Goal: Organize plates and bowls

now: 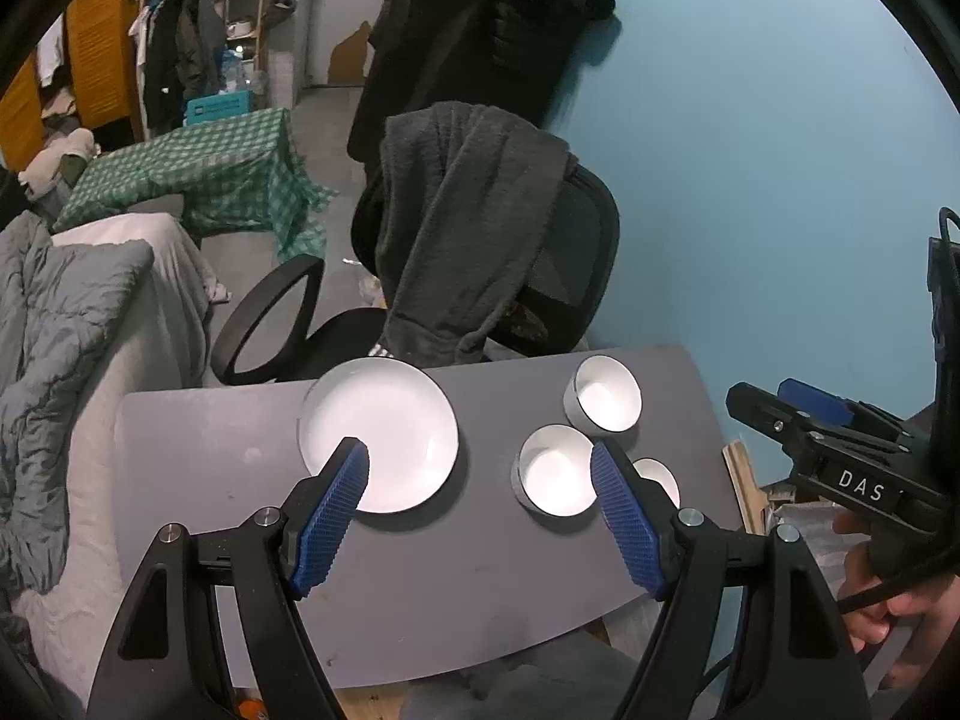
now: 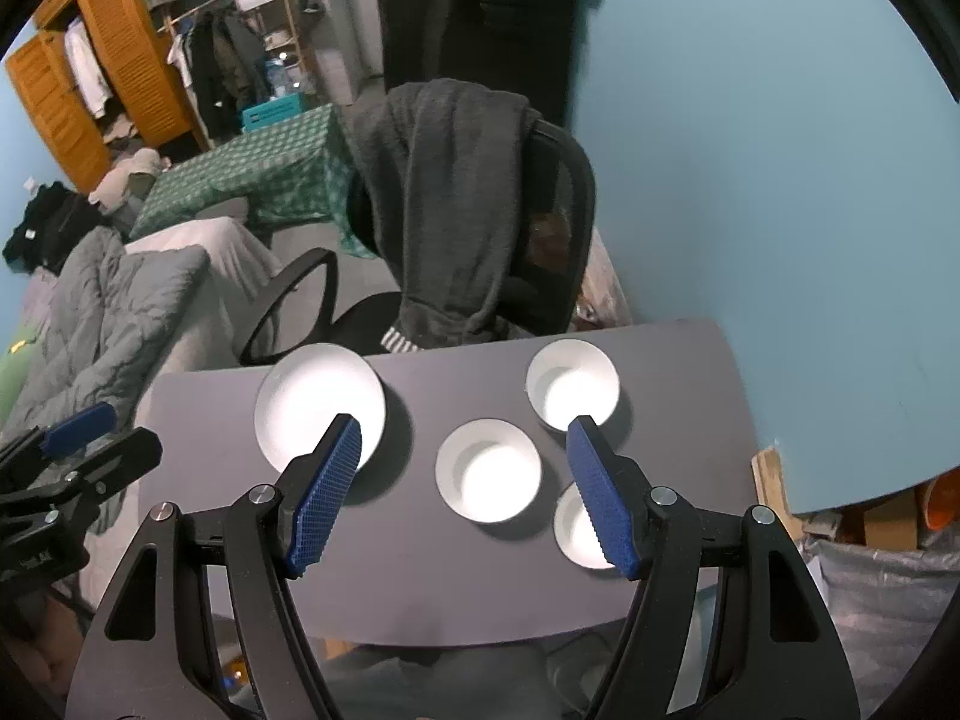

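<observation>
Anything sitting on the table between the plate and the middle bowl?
Nothing: only bare grey table separates the plate from the middle bowl, clearest in the right wrist view.

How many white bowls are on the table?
3, beside one plate: far bowl at the back right, middle bowl in the centre, near bowl partly hidden behind the right gripper.

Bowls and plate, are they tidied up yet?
Not yet. Nothing looks stacked: the white plate and three white bowls, far, middle and near, sit apart on the grey table. The left gripper and right gripper hover open and hold nothing. All the gathering is left.
</observation>
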The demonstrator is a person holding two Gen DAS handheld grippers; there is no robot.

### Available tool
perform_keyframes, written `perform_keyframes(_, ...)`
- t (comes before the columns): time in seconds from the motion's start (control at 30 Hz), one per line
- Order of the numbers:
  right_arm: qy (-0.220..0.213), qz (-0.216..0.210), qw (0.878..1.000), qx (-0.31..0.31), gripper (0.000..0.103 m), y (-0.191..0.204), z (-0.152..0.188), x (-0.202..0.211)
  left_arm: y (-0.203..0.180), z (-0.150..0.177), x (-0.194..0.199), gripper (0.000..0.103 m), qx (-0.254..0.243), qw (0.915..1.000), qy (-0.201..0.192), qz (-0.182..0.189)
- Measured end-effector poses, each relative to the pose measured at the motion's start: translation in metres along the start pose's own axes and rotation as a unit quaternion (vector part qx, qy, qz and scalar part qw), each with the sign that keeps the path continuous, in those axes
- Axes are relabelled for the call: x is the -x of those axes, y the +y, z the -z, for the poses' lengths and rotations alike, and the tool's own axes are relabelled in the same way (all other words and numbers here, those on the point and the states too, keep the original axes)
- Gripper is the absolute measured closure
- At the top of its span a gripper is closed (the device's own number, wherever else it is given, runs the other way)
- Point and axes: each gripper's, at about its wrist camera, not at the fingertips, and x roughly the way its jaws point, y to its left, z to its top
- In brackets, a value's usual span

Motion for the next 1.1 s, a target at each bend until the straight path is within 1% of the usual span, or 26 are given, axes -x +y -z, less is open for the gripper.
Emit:
perform_keyframes(0.5, 0.003, 0.025, 0.998, -0.055, 0.033, -0.041, 0.008, 0.008, -0.049, -0.007, -0.018, 0.025, -0.064, 0.9972, 0.022, 0.033)
perform_keyframes(0.73, 0.002, 0.035, 0.996, -0.080, 0.033, -0.059, 0.011, 0.011, -0.065, -0.012, -0.025, 0.025, -0.086, 0.9947, 0.032, 0.046)
perform_keyframes(1.1, 0.011, 0.058, 0.990, -0.126, 0.033, -0.088, 0.021, 0.010, -0.091, -0.020, -0.049, 0.025, -0.114, 0.9898, 0.054, 0.066)
